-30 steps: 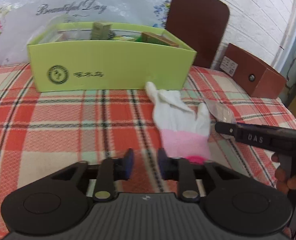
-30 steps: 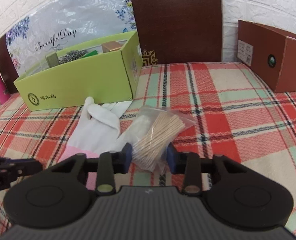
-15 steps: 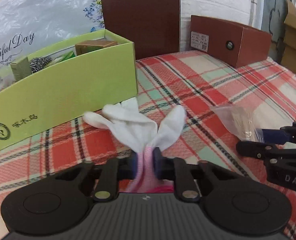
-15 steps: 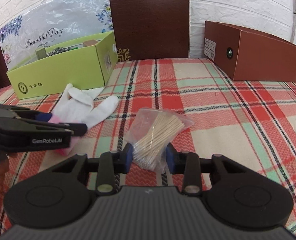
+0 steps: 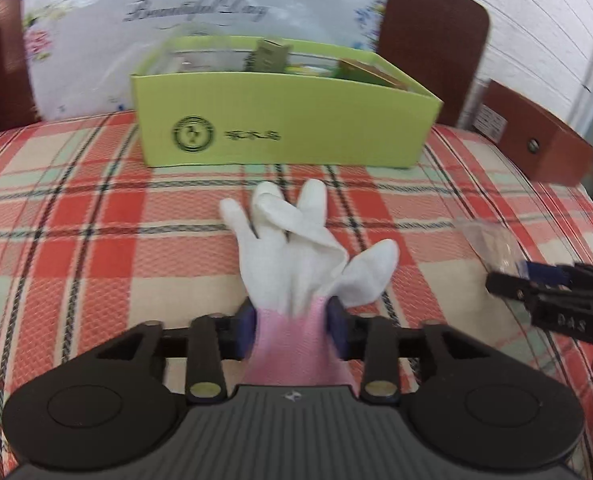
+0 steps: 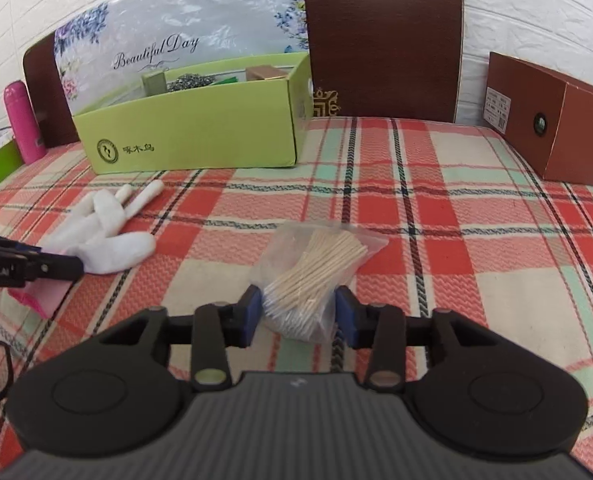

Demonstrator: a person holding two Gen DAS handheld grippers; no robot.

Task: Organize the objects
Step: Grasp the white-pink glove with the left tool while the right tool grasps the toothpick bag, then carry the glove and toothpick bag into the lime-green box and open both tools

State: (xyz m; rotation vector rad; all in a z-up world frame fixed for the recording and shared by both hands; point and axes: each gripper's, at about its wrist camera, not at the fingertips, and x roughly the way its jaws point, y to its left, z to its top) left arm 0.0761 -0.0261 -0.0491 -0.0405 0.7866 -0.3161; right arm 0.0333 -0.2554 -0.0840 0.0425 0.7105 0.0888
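Your left claw [image 5: 290, 326] is clamped on the pink cuff of the white glove [image 5: 296, 248]. The glove's fingers lie limp on the plaid cloth [image 5: 96, 240] of the bench, just short of the green box [image 5: 288, 132].

Your right claw [image 6: 298, 316] sits w/ its pads either side of the clear bag of wooden sticks [image 6: 316, 272]. Pads look to touch the plastic, but I can't tell if they're truly pinching it or just framing it. The bag rests on the bench, near mid-cloth, well apart from the green box in the right view [image 6: 192, 136].

Risks, as I judge them:
- Glove: you've only got the cuff. The floppy fingers will trail and could snag the box's front wall on the way in, leaving it draped over the rim, not inside. Lift high before you cross the wall.
- Bag: slick, loose plastic. If the grip catches film only, not the stick bundle, it could slide out mid-lift. The far end looks open or unsealed, can't confirm; tilt it and sticks may spill.
- Both claws sit close; the left claw shows at the left edge of the right view [image 6: 28, 268]. Moving both toward the box at once risks a clash. Go one at a time.
- The box already holds stuff, so drop into a free gap.
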